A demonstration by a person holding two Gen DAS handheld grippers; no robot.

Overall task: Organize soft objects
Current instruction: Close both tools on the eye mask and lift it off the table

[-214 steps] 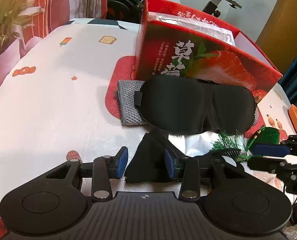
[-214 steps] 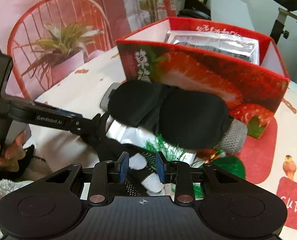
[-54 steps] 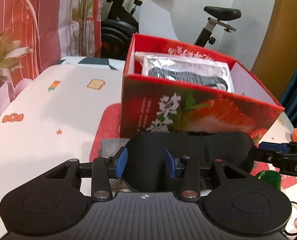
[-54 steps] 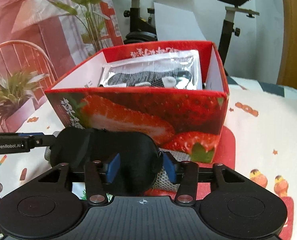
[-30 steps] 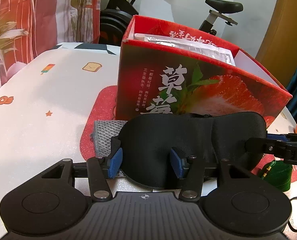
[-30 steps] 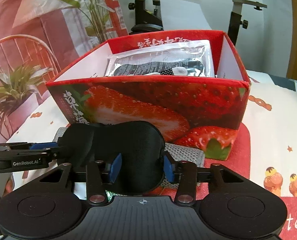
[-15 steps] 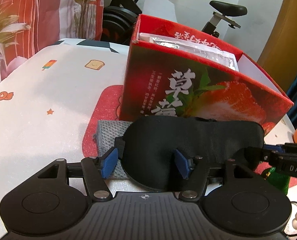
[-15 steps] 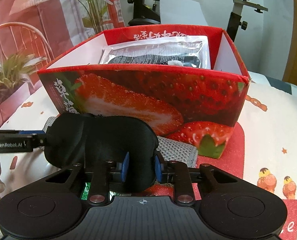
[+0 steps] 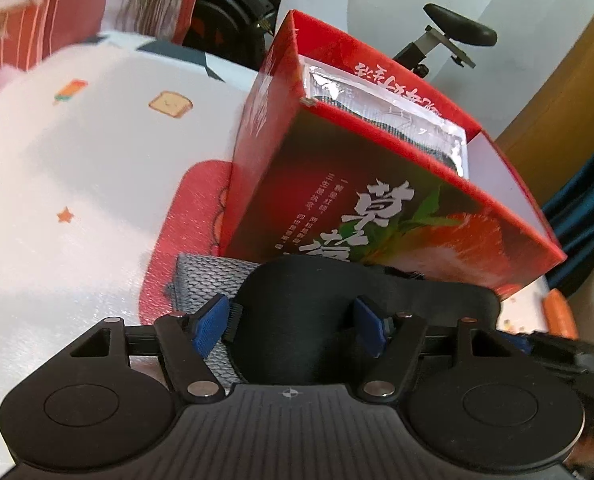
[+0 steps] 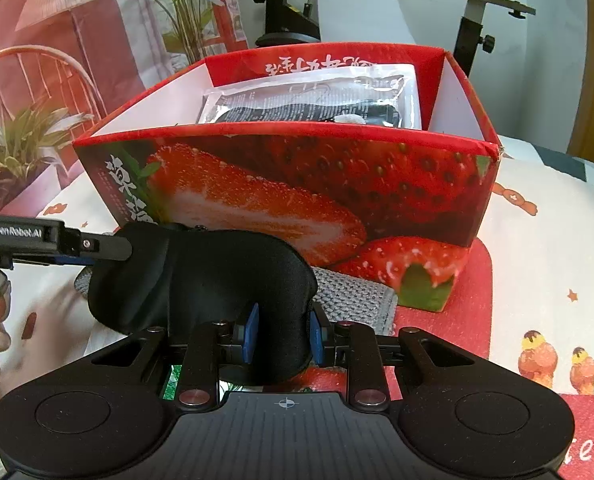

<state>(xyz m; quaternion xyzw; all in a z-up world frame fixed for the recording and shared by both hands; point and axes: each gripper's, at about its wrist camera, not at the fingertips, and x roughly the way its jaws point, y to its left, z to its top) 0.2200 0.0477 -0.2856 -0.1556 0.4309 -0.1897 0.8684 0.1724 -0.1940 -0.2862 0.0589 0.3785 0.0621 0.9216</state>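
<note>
Item: black padded fabric sleep mask (image 10: 217, 276), soft, light, floppy. Your right gripper (image 10: 283, 334) pinches its six-o'clock end; your left gripper (image 9: 291, 326) is opening around it.

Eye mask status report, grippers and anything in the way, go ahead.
Right gripper clamped on black eye mask. Left gripper opening, mask between its jaws. Strawberry box wall stands ahead, mask below rim.

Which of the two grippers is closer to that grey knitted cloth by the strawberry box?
Left. The left gripper hangs right over the grey knitted cloth, jaws opening; the right gripper pinches the black eye mask beside it.
</note>
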